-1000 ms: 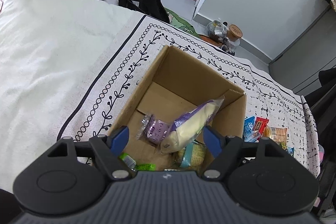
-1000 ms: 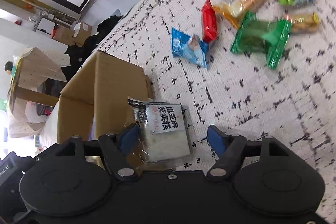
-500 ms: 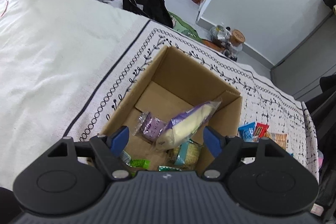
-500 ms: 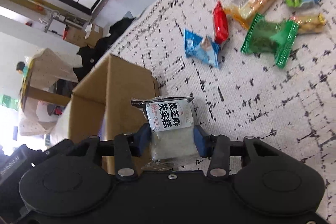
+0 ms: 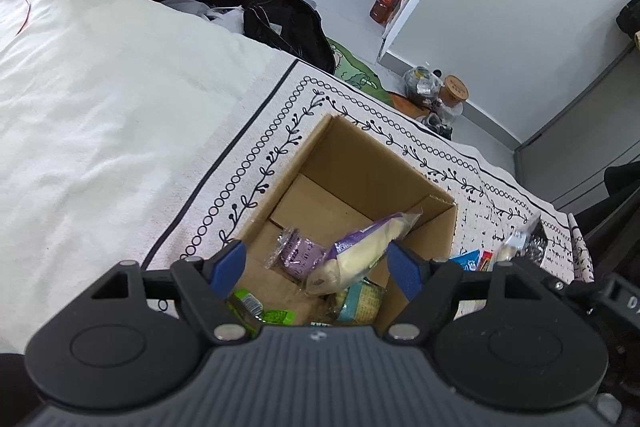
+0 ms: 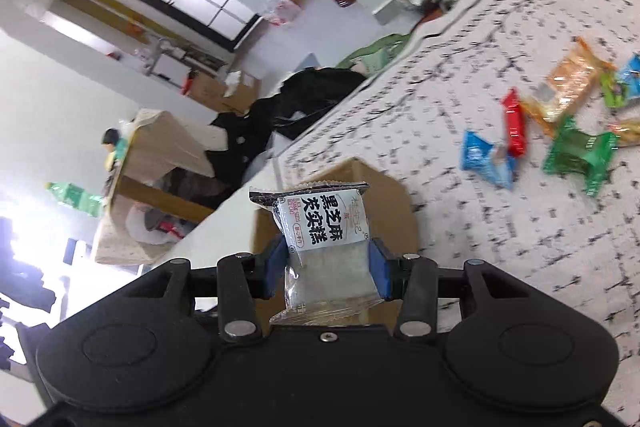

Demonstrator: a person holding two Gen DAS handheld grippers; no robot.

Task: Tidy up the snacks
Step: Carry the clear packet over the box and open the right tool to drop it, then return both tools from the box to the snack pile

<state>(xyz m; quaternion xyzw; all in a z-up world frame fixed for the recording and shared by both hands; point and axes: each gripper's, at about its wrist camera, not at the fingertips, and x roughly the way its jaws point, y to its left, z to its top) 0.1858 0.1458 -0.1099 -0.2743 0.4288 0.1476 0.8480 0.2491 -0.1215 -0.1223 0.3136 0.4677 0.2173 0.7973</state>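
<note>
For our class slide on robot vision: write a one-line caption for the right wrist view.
Right gripper shut on a white snack packet, held above the cardboard box, loose snacks on the cloth beyond.

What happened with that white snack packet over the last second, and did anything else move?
The right claw closed on the white snack packet with black lettering and lifted it off the patterned cloth, toward the brown cardboard box. The left claw stayed open above the box, and the loose wrapped snacks on the cloth kept their places.
</note>
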